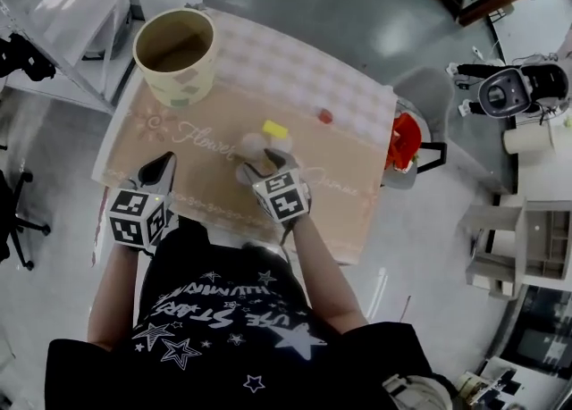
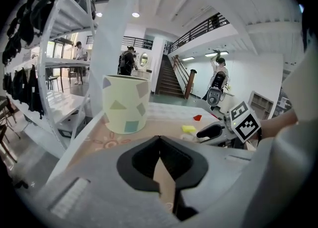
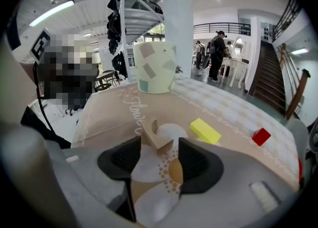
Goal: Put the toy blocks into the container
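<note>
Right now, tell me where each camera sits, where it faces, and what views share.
Head view: on the person's head, steeply down at the table; shows black shirt, left gripper, right gripper.
Left gripper view: on the left gripper, along its closed jaws toward the container; right gripper shows at right.
Right gripper view: on the right gripper, along its parted jaws, tan block between them, toward the container.
Shared: all three show container, yellow block, red block.

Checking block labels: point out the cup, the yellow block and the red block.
cup [image 3: 155,68], right gripper view, middle of its outer wall.
yellow block [image 3: 204,130], right gripper view, its top face.
red block [image 3: 261,136], right gripper view, its visible middle.
</note>
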A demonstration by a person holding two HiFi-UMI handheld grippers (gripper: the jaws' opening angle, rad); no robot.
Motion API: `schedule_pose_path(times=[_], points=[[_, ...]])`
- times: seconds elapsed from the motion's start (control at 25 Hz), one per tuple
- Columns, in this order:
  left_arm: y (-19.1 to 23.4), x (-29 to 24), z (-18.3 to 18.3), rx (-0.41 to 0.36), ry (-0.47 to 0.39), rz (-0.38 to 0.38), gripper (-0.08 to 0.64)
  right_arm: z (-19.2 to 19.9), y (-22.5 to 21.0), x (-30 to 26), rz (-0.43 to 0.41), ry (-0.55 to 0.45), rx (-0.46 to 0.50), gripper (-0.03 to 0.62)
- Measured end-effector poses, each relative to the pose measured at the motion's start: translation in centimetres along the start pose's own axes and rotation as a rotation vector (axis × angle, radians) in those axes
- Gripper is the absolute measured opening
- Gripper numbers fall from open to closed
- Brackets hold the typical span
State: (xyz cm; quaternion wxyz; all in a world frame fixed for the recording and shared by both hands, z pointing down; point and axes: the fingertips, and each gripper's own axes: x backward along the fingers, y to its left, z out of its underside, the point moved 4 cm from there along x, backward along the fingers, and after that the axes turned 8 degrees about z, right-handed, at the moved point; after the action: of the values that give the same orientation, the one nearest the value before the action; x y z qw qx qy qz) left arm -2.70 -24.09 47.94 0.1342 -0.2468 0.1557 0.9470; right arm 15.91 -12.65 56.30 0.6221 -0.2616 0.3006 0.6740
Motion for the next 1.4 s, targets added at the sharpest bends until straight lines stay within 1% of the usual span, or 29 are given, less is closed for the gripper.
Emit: schedule_pose_path(times=[0.24, 0.28, 0.4, 0.56, 0.64, 0.84, 1.0, 1.2, 1.4], points=[[1.8, -1.3, -0.9, -0.021, 0.020, 0.045, 0.009, -0.3, 0.3, -1.0, 0.015, 0.069, 0.069, 0.235], [2.0, -1.5, -0.9, -0.023, 0.024, 0.053, 0.009, -0.2, 0.3, -1.2, 0.020, 0.080, 0.080, 0.185], [2.5, -1.9, -1.0, -0.033, 0.035, 0.078, 0.009, 0.0, 0.4, -1.2, 0.032, 0.115, 0.104, 0.176], [3.5, -2.5, -1.4, -0.039, 0.039, 0.106, 0.009, -0.2, 0.4, -1.1, 0.045, 0.137, 0.114, 0.169], [3.9, -2.6, -1.5, -0.034, 0.039, 0.115, 0.009, -0.5, 0.3, -0.9, 0.063, 0.130, 0.103, 0.164], [4.9, -2.8, -2.2, -0.032, 0.022, 0.133, 0.009, -1.5, -0.1, -0.4, 0.100, 0.083, 0.039, 0.161], [6.1, -2.3, -3.2, -0.027, -0.006, 0.128, 0.009, -3.8, -0.5, 0.5, 0.115, 0.014, -0.012, 0.160], [8.4, -1.2, -4.7, -0.017, -0.054, 0.092, 0.009, -8.3, -1.5, 1.8, 0.120, -0.098, -0.058, 0.160], [10.8, 0.0, -6.8, -0.033, -0.099, 0.056, 0.009, -14.5, -2.1, 2.6, 0.148, -0.219, -0.043, 0.160]])
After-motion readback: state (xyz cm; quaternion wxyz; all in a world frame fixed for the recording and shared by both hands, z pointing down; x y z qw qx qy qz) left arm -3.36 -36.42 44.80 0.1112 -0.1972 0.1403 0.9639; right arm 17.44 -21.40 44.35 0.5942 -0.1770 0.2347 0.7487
